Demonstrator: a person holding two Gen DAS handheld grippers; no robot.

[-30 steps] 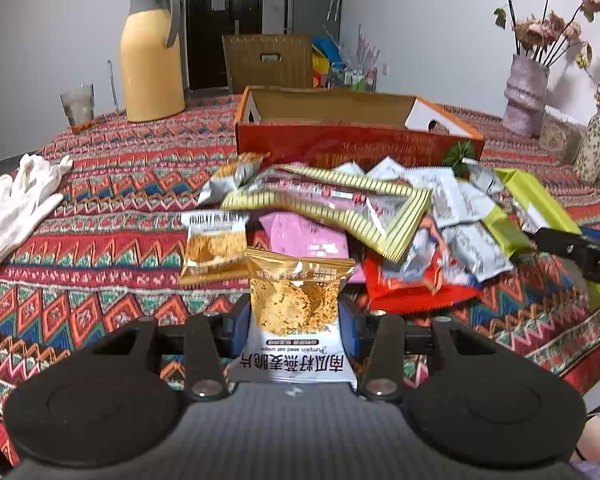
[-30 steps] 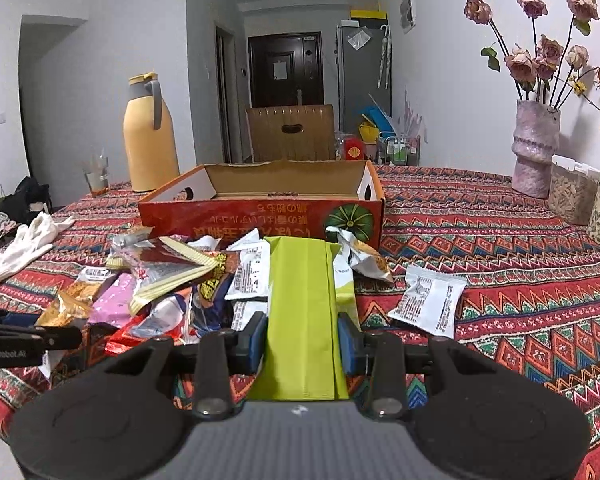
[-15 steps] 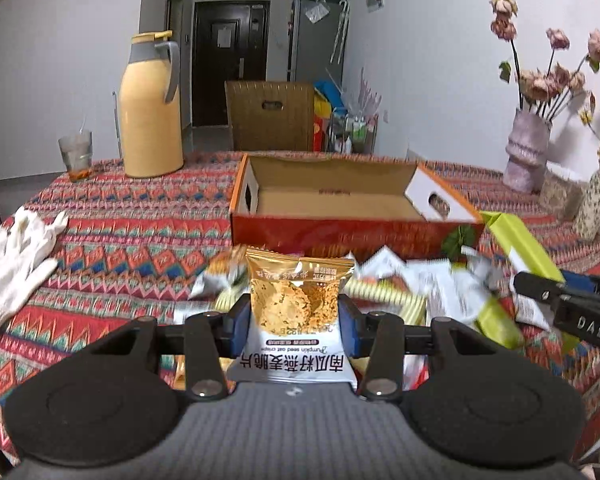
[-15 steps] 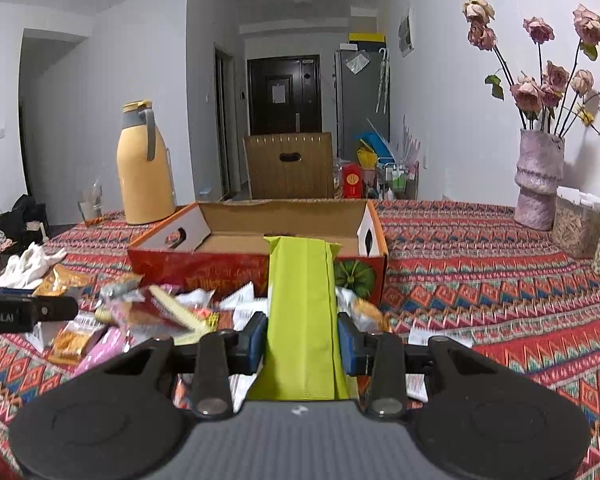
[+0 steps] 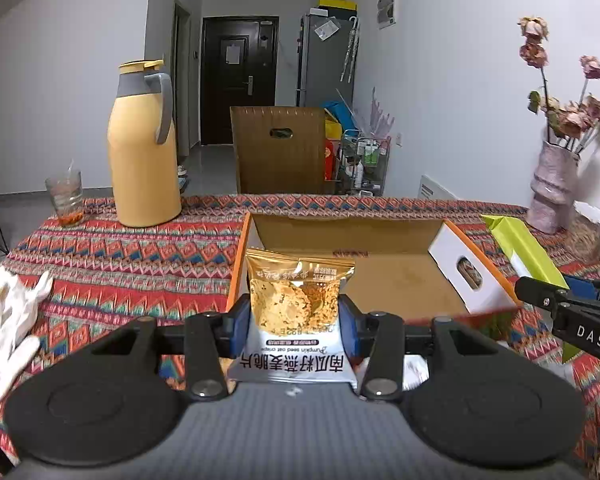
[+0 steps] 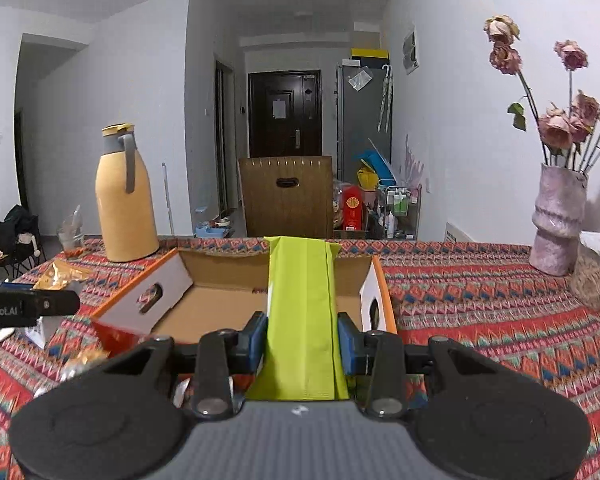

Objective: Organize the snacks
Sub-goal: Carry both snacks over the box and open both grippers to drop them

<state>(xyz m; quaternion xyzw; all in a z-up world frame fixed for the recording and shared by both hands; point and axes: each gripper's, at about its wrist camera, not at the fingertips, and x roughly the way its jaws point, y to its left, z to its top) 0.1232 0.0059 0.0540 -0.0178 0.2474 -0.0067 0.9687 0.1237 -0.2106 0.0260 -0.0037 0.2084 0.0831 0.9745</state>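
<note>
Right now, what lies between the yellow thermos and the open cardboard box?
Only bare patterned tablecloth between the thermos and the box, shown in the left wrist view.

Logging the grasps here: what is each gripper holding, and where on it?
Left gripper holds the golden oat crisp packet by its side edges, mid-height. Right gripper holds the green packet by its long sides.

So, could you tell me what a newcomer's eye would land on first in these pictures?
Probably the two held snacks: the left gripper is clamped on a golden oat crisp packet, and the right gripper on a lime-green pouch. Both hang before the open cardboard box on the patterned tablecloth, with a tall yellow thermos at back left.
</note>
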